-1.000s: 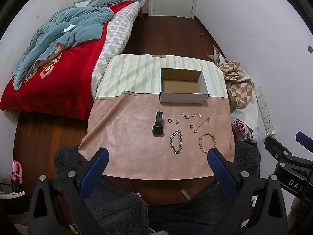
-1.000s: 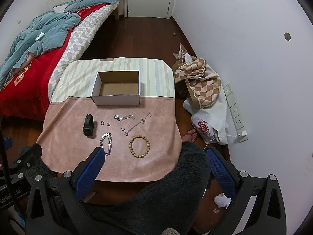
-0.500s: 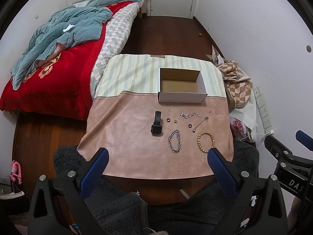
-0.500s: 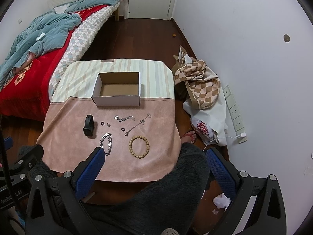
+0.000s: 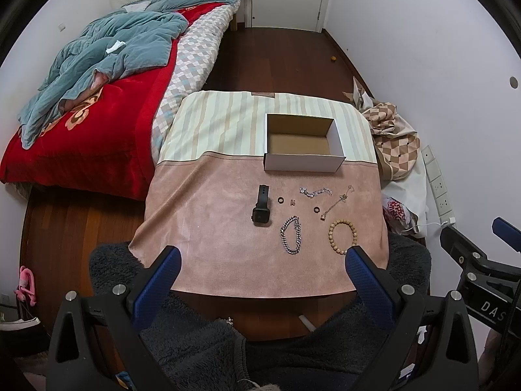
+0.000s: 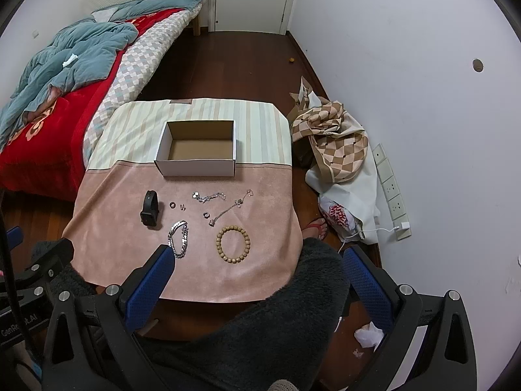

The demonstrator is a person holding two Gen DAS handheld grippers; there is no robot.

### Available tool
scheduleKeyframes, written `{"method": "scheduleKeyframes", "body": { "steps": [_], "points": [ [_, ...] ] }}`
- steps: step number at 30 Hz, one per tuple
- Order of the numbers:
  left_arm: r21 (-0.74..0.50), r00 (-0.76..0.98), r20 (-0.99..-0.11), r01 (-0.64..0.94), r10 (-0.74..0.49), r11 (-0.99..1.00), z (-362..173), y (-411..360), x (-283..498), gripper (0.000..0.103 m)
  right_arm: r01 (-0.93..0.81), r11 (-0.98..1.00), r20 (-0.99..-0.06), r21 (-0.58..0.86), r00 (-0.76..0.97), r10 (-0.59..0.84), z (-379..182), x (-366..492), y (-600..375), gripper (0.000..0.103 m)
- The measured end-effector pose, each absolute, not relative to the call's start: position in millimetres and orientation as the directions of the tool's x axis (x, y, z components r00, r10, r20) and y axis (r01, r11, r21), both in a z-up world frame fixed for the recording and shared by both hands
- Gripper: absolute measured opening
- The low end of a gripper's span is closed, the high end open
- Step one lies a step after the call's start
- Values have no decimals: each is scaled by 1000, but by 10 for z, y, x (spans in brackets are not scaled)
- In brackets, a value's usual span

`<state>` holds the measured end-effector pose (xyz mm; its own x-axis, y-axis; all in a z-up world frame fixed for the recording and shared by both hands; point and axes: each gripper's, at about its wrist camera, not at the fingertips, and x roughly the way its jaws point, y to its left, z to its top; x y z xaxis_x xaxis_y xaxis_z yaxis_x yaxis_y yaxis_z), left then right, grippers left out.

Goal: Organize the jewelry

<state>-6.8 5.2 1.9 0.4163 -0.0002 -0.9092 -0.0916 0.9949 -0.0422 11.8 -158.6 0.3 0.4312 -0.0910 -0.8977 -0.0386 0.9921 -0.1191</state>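
Note:
An open, empty white cardboard box (image 5: 302,146) (image 6: 198,150) stands on the cloth-covered table (image 5: 208,221) (image 6: 110,215). In front of it lie a black smartwatch (image 5: 261,207) (image 6: 150,208), a silver chain bracelet (image 5: 290,235) (image 6: 178,238), a wooden bead bracelet (image 5: 341,236) (image 6: 233,239), a silver charm bracelet (image 5: 315,191) (image 6: 209,196), a thin necklace (image 5: 337,202) (image 6: 230,208) and small dark rings (image 5: 280,200) (image 6: 172,205). My left gripper (image 5: 260,262) and right gripper (image 6: 257,260) are both open and empty, held above the table's near edge.
A bed with a red blanket and blue quilt (image 5: 91,97) stands left of the table. A checkered cloth and bags (image 6: 335,143) lie on the floor at the right by the wall. A dark fuzzy garment (image 6: 260,325) is below the grippers.
Both views have shifted very slightly; the table and jewelry look the same. Both grippers stay open.

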Motion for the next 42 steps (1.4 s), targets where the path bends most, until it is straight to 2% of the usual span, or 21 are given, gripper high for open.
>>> {"method": "scheduleKeyframes", "body": {
  "steps": [18,25,29,33,35,38,42],
  "points": [
    [-41,417,-909,-84,-2,996,24,31,-66,103,-34,993,-896,-116,435,-90,7,83,-1576,103],
    [34,426,-901,-112,79,993,-241,67,279,103,16,992,-891,-126,439,-120,-188,289,-1712,103],
    [93,406,-905,-109,130,990,-608,76,543,103,39,988,-907,-153,392,-156,-602,589,-1840,103],
    [238,372,-894,-79,250,968,-1179,-9,761,103,22,986,-937,-165,308,-164,-1226,887,-1925,103],
    [258,325,-908,-65,265,964,-1466,-16,831,103,13,986,-955,-168,247,-166,-1622,999,-1933,103],
    [221,249,-941,-56,228,974,-1831,0,905,103,0,988,-975,-153,164,-151,-2148,1107,-1922,103],
    [249,191,-948,-51,255,967,-2180,-22,948,103,-5,989,-984,-148,101,-147,-2627,1162,-1888,96]
  ]
}}
